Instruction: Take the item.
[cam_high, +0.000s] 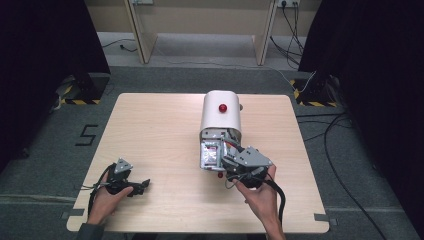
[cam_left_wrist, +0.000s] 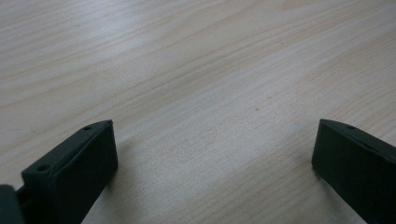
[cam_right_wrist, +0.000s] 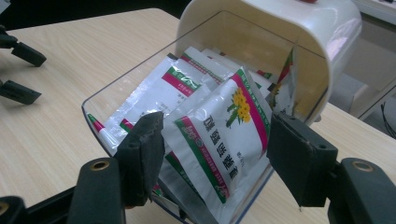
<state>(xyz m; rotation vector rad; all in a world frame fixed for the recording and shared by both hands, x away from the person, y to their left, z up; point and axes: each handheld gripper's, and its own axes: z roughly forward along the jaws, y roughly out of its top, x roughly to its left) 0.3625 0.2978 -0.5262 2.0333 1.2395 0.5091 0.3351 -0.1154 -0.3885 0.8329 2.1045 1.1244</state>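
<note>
A white dispenser box with a red knob lies on the wooden table. Its clear drawer is pulled out toward me and holds several white sachets. One sachet, printed with yellow flowers and a red-and-green stripe, stands tilted up between the jaws of my right gripper. The pads sit at its two side edges without visibly squeezing it. In the high view my right gripper reaches into the drawer. My left gripper rests on the table at the front left, open over bare wood.
The left gripper's black jaws lie far off across the table in the right gripper view. Cables run over the floor to the right of the table. Bare tabletop stretches between the two hands.
</note>
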